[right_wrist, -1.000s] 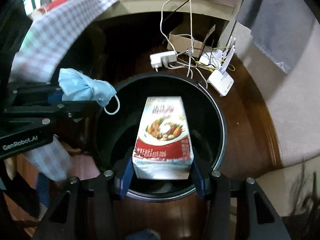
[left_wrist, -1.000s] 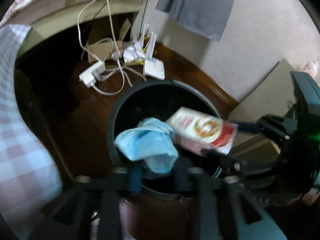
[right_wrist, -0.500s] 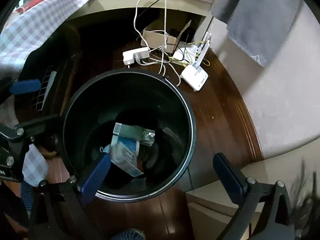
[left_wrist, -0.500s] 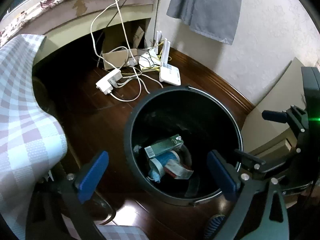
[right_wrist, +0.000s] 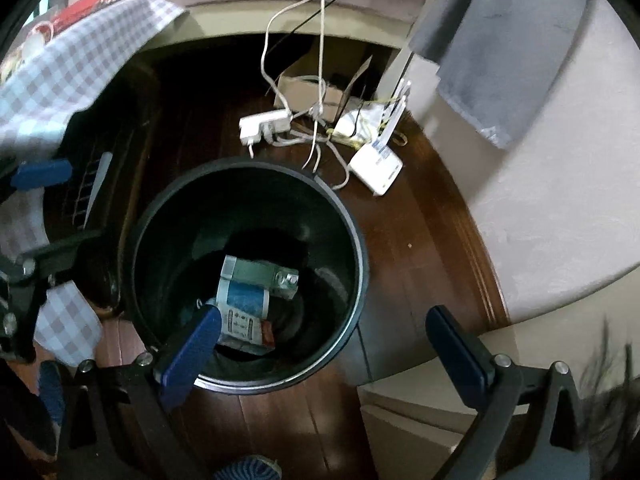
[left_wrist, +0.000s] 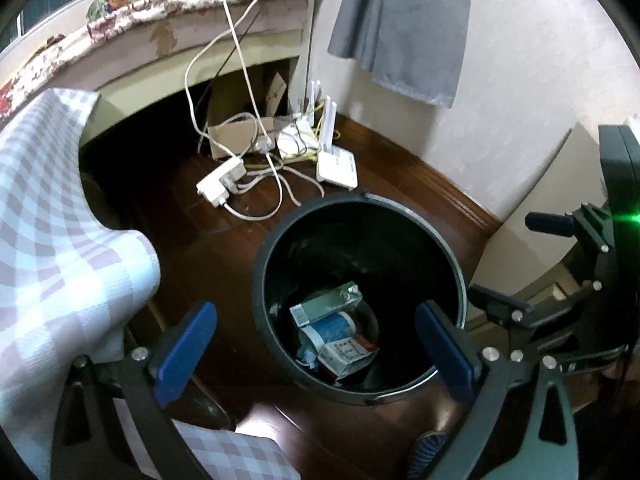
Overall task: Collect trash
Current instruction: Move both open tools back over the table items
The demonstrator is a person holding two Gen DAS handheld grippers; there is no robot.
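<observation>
A round black trash bin point(left_wrist: 280, 236) stands on the dark wood floor; it also shows in the right wrist view point(right_wrist: 356, 236). At its bottom lie a drink carton point(left_wrist: 326, 308), a blue face mask point(left_wrist: 334, 326) and another carton point(left_wrist: 346, 356); they show in the right wrist view too, carton point(right_wrist: 260, 274). My left gripper point(left_wrist: 316, 344) is open and empty above the bin's near rim. My right gripper point(right_wrist: 324, 344) is open and empty, above the bin's right near rim. The right gripper also shows in the left wrist view point(left_wrist: 560, 264), and the left one in the right wrist view point(right_wrist: 28, 208).
A white power strip point(left_wrist: 220, 184), a router point(left_wrist: 336, 164), tangled cables and a cardboard box point(left_wrist: 236, 136) lie on the floor behind the bin. A checked cloth point(left_wrist: 48, 240) hangs at the left. A grey cloth point(left_wrist: 404, 28) hangs on the wall. A light cabinet point(right_wrist: 424, 412) stands right.
A second ago my left gripper held the blue mask and my right the carton over the bin. Both opened and dropped them in. Both grippers have since risen and pulled back.
</observation>
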